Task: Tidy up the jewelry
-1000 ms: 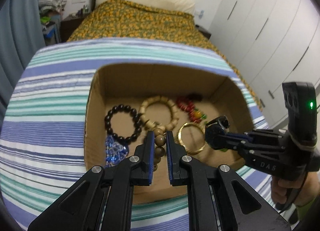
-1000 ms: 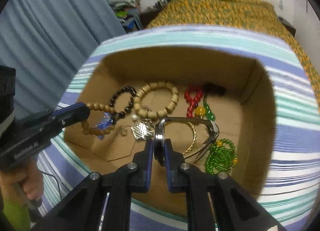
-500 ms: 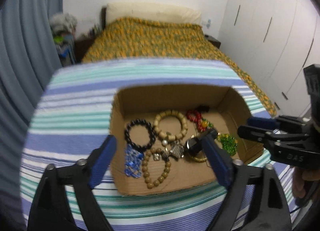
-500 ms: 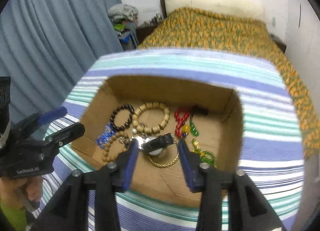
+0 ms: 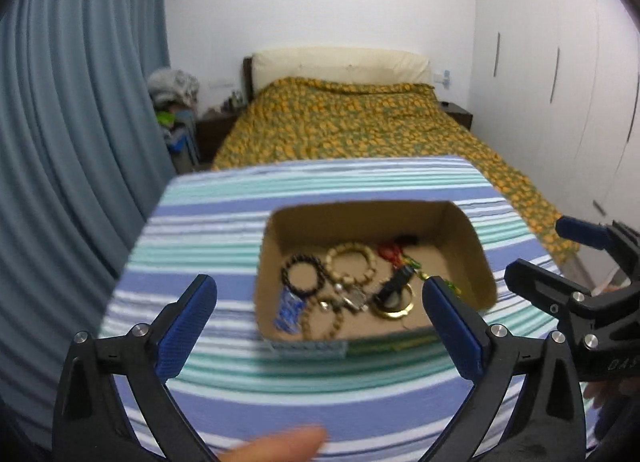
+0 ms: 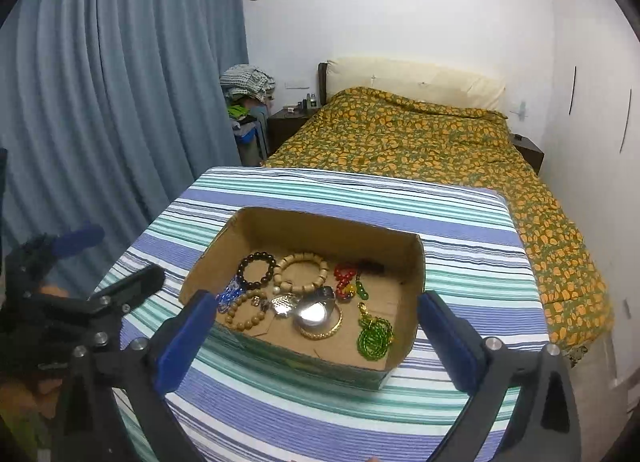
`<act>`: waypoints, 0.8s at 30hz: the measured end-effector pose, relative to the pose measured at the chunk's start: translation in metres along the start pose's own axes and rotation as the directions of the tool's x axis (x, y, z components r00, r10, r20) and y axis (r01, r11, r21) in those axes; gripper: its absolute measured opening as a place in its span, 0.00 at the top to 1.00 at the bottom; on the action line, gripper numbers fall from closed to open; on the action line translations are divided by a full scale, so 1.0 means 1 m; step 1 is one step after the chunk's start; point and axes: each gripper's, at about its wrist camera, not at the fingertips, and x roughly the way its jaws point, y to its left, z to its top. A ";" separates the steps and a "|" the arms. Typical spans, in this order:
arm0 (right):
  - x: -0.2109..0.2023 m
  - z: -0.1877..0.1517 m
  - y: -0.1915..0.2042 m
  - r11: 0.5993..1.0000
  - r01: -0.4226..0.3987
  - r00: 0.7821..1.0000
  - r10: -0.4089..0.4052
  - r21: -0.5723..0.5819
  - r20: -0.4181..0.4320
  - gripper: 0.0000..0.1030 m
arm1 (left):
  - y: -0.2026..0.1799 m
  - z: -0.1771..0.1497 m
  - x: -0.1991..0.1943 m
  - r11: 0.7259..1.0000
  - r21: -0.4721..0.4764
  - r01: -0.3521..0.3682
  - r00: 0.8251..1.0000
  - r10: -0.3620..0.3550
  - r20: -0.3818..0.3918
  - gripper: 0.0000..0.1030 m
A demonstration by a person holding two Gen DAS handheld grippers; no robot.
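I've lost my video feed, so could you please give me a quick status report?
Left hand-held gripper open, empty. Right hand-held gripper open, empty. Jewelry all in cardboard box on striped cloth; watch lying on gold bangle. Nothing obstructing.

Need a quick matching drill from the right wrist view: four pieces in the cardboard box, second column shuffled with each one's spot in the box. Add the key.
Column 1
1. dark bead bracelet
2. green bead strand
3. red bead strand
4. blue crystal piece

Column 2
A. near right corner, apart from the main cluster
B. at the left wall, just in front of the dark beads
C. back row, furthest left
D. back row, right of the pale wooden bracelet

Pairs: 1-C, 2-A, 3-D, 4-B. All lie inside the cardboard box.
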 end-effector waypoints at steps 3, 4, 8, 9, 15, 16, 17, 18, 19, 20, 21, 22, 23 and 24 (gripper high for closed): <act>-0.002 -0.001 -0.002 1.000 -0.010 1.000 0.011 0.016 -0.016 0.01 | 0.002 -0.002 0.004 1.000 -0.011 0.008 0.999 -0.009 -0.032 0.00; 0.000 -0.002 -0.001 1.000 -0.016 0.999 0.016 0.013 -0.028 0.01 | 0.001 -0.001 0.006 1.000 -0.007 0.001 0.999 -0.002 -0.039 0.00; 0.001 -0.004 0.003 1.000 -0.016 0.999 0.015 -0.004 -0.038 0.01 | -0.002 -0.003 0.006 0.999 0.012 -0.041 0.998 0.042 -0.044 0.00; 0.001 -0.004 0.004 1.000 -0.016 0.999 0.016 -0.005 -0.039 0.01 | -0.002 -0.003 0.008 0.999 0.011 -0.044 0.998 0.045 -0.045 0.00; -0.003 -0.004 0.009 1.000 -0.025 0.999 0.025 -0.018 -0.041 0.01 | 0.000 -0.005 0.008 0.998 0.014 -0.063 0.997 0.063 -0.039 0.00; -0.003 -0.004 0.010 0.999 -0.025 0.999 0.024 -0.022 -0.041 0.01 | 0.001 -0.006 0.008 0.998 0.013 -0.063 0.997 0.063 -0.040 0.00; -0.003 -0.004 0.011 0.999 -0.023 0.999 0.022 -0.024 -0.040 0.01 | 0.002 -0.007 0.009 0.998 0.013 -0.064 0.997 0.064 -0.040 0.00; -0.003 -0.003 0.012 0.999 -0.023 0.999 0.022 -0.025 -0.039 0.01 | 0.002 -0.007 0.009 0.998 0.012 -0.066 0.997 0.067 -0.041 0.00; -0.004 -0.003 0.012 0.999 -0.026 0.999 0.025 -0.026 -0.039 0.01 | 0.003 -0.007 0.009 0.998 0.012 -0.068 0.997 0.069 -0.041 0.00; -0.004 -0.003 0.012 0.999 -0.027 0.999 0.026 -0.025 -0.040 0.01 | 0.004 -0.007 0.009 0.998 0.011 -0.068 0.997 0.069 -0.042 0.00; -0.004 -0.003 0.013 0.999 -0.027 0.999 0.026 -0.025 -0.041 0.01 | 0.004 -0.007 0.009 0.998 0.010 -0.069 0.997 0.069 -0.042 0.00; -0.004 -0.003 0.013 0.999 -0.027 0.999 0.025 -0.027 -0.041 0.01 | 0.004 -0.007 0.009 0.998 0.009 -0.070 0.997 0.070 -0.041 0.00; -0.005 -0.003 0.013 0.999 -0.026 0.999 0.025 -0.028 -0.041 0.01 | 0.005 -0.007 0.008 0.998 0.009 -0.070 0.997 0.070 -0.040 0.00; -0.005 -0.003 0.013 0.999 -0.025 0.999 0.024 -0.029 -0.041 0.01 | 0.005 -0.007 0.008 0.998 0.008 -0.070 0.997 0.070 -0.040 0.00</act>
